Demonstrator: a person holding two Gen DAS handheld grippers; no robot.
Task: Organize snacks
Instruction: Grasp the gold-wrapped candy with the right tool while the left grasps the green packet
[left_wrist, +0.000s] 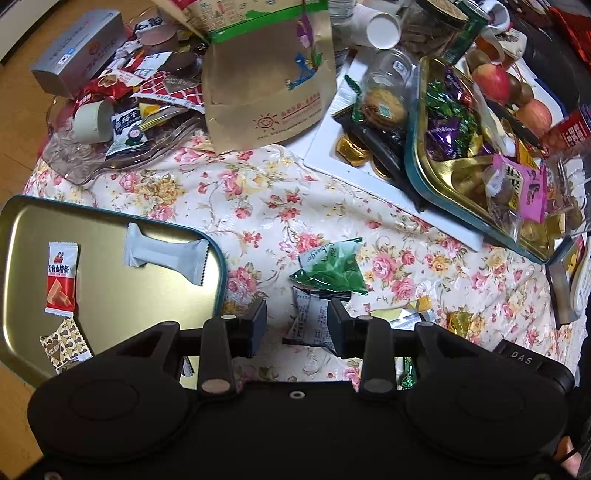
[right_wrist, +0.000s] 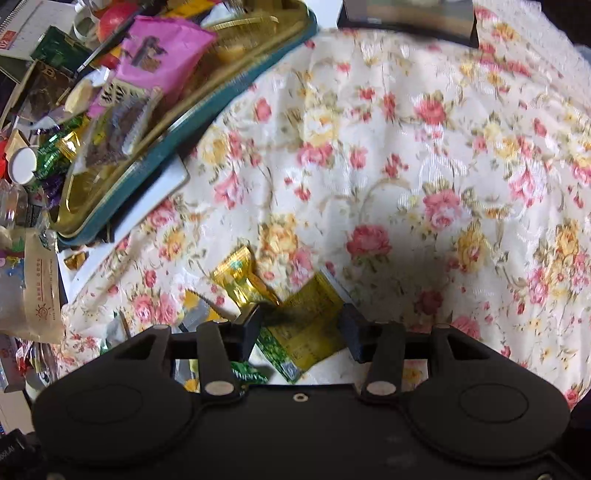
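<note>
Between the half-open left gripper (left_wrist: 297, 323) lies a white packet (left_wrist: 304, 319), ungripped; the right gripper (right_wrist: 303, 326) straddles a yellow packet (right_wrist: 308, 332), not clamped. Three snacks sit in the tray (left_wrist: 110, 221); several remain on the tablecloth (left_wrist: 258, 192).

Dim indoor light, blurred (fisheye-bent edges).

Tablecloth (left_wrist: 280, 206) looked woven and satiny; the tin lid (left_wrist: 107, 221) gleamed brushed gold metal; the kraft bag (left_wrist: 266, 77) was matt paper.
</note>
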